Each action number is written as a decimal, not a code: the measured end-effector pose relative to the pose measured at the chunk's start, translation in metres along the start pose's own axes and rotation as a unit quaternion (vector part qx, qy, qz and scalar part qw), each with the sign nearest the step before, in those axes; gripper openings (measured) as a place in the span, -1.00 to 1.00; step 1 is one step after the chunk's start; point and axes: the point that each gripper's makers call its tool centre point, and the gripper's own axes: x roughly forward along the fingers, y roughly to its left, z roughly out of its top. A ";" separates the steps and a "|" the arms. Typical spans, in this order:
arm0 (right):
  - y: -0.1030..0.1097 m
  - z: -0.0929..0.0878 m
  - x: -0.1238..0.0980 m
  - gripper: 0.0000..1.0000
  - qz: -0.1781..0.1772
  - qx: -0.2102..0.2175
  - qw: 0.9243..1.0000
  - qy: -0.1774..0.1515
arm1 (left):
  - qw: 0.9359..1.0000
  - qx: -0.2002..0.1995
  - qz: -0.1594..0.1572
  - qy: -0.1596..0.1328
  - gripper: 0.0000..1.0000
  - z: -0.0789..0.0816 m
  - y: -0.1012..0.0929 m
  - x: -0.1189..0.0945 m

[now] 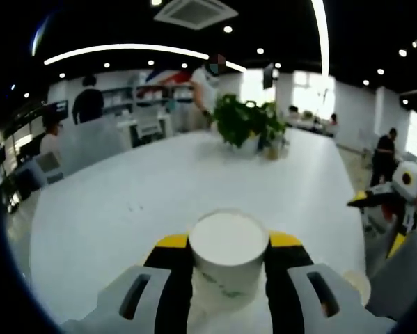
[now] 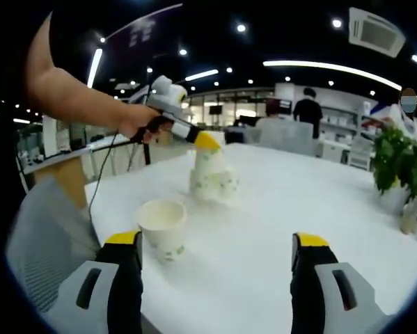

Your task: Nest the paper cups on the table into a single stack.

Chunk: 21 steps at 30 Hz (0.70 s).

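We had the left gripper [image 1: 229,261] clamped on a paper cup [image 1: 229,250] above the white worktop [image 1: 159,188]; our right gripper [image 2: 216,254] stood open beside a second cup [image 2: 163,226], potted plant [image 2: 399,163] well apart.

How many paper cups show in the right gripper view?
At least 2: an upright cup near the right tool's left jaw, and a cup held by the left tool, which may be a nested stack.
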 end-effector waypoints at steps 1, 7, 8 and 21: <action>0.000 0.000 0.000 0.73 0.000 0.000 1.000 0.000 | 1.000 0.001 0.000 -0.002 -0.22 0.004 0.001 -0.001; 0.000 0.001 0.000 0.73 0.001 0.000 1.000 -0.001 | 1.000 0.021 -0.007 -0.008 -0.23 0.031 0.001 -0.007; 0.000 0.001 0.000 0.72 0.000 0.000 1.000 -0.002 | 1.000 0.023 -0.008 -0.008 -0.23 0.034 0.001 -0.008; 0.000 0.002 0.000 0.72 -0.001 -0.002 1.000 -0.004 | 0.999 0.036 -0.019 -0.003 -0.23 0.053 0.003 -0.015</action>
